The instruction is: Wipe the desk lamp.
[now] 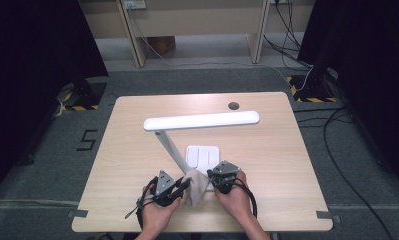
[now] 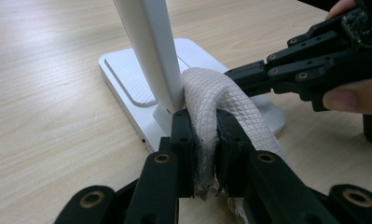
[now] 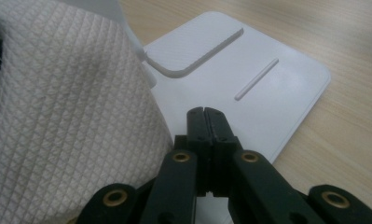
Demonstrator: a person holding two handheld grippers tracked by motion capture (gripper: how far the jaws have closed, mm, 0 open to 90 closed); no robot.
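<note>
A white quilted cloth point(image 2: 221, 100) drapes against the white desk lamp's slanted stem point(image 2: 151, 51), pinched between the left gripper point(image 2: 204, 126) jaws. The right gripper point(image 3: 205, 114), jaws closed empty, hovers over the lamp's flat base point(image 3: 286, 79); the high view reveals the long lamp head point(image 1: 202, 120).

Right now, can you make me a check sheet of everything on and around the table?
Surface: light wooden table, with a dark round hole near the far edge.
Job's things: white desk lamp on its flat base; quilted cloth looped round the lamp's stem.
Clutter: nothing seen.
Grippers: left gripper pinches one end of the cloth; right gripper has its jaws together, the cloth beside it; whether it grips the cloth, can't tell.
Cables: black cables on the floor at the right.
Surroundings: grey floor with a painted 5.
</note>
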